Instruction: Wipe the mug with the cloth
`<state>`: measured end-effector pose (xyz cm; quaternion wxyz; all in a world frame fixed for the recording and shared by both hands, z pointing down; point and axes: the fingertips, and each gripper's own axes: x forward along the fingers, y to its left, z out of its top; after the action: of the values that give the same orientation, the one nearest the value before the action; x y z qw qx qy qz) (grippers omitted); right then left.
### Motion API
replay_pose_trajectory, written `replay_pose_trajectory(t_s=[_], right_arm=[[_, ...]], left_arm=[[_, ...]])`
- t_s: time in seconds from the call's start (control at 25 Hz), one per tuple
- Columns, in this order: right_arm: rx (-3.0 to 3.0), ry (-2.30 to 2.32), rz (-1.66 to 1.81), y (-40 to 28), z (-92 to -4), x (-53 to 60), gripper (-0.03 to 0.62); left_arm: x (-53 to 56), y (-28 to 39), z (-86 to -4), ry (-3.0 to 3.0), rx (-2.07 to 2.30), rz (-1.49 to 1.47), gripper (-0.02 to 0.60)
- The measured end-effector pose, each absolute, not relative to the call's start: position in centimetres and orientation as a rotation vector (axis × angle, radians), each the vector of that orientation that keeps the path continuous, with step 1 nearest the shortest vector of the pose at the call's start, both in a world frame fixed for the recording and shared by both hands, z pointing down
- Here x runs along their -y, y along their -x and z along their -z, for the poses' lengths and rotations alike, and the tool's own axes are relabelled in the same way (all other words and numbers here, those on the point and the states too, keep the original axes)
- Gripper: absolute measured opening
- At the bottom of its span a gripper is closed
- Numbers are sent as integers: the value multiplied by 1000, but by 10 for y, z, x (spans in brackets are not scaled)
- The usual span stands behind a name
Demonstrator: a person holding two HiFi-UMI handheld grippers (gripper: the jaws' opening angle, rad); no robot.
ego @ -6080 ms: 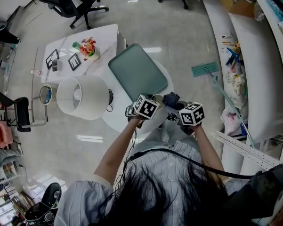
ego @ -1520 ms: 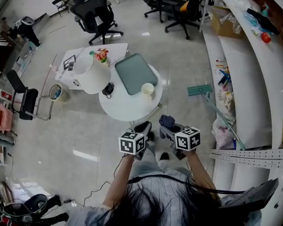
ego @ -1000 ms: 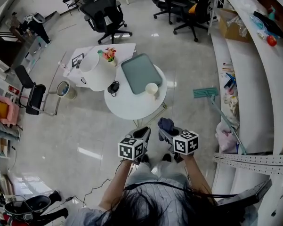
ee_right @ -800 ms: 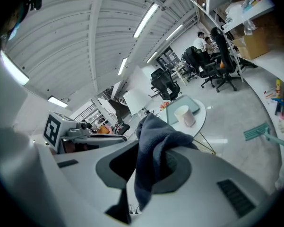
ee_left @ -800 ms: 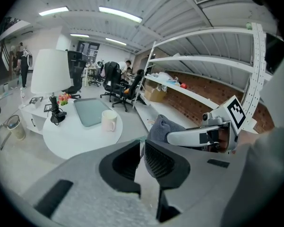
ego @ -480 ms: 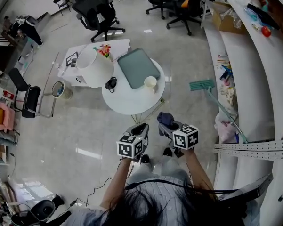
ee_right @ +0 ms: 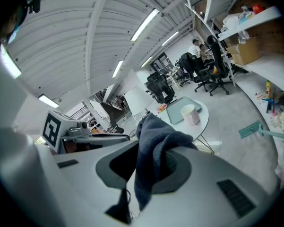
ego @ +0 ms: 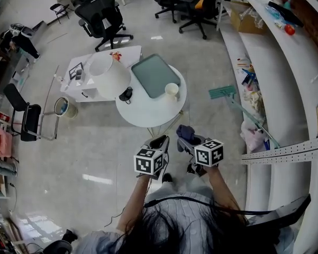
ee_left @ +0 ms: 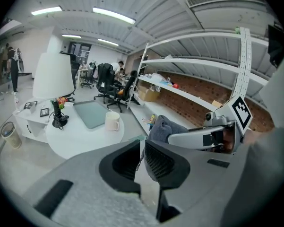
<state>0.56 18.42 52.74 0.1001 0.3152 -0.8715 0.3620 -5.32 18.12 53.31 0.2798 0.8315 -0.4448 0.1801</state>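
Note:
A cream mug [ego: 172, 90] stands upright on the round white table [ego: 143, 112], beside a teal tray [ego: 154, 75]. Both grippers hang over the floor, well short of the table's near edge. My right gripper [ego: 186, 142] is shut on a dark blue-grey cloth [ego: 185, 133], which bunches over the jaws and hangs down between them [ee_right: 156, 141]. My left gripper [ego: 160, 141] is shut, its jaws a sliver apart with nothing between them [ee_left: 142, 148]. The left gripper view shows the mug [ee_left: 112, 121] far ahead and the cloth [ee_left: 161, 128] to the right.
A white lamp [ego: 110, 75] stands at the table's left, next to a low side table [ego: 79, 83] with flowers and frames. Office chairs [ego: 100, 17] stand beyond. White shelving [ego: 285, 78] curves along the right. A green mop [ego: 222, 92] lies on the floor there.
Six seconds ago both grippers were at the table's edge. Now they are over the floor, back from it, and the mug stands alone. Over the last second they shifted slightly.

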Motion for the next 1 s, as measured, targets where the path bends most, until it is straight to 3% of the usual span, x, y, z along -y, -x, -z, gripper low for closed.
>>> replay_pose_trajectory(t_s=[1.0], right_arm=[[2544,-1024,-1030,16,-526,-209,80]], left_arm=[[-197,64,-528,-2290,1104,-454,48]])
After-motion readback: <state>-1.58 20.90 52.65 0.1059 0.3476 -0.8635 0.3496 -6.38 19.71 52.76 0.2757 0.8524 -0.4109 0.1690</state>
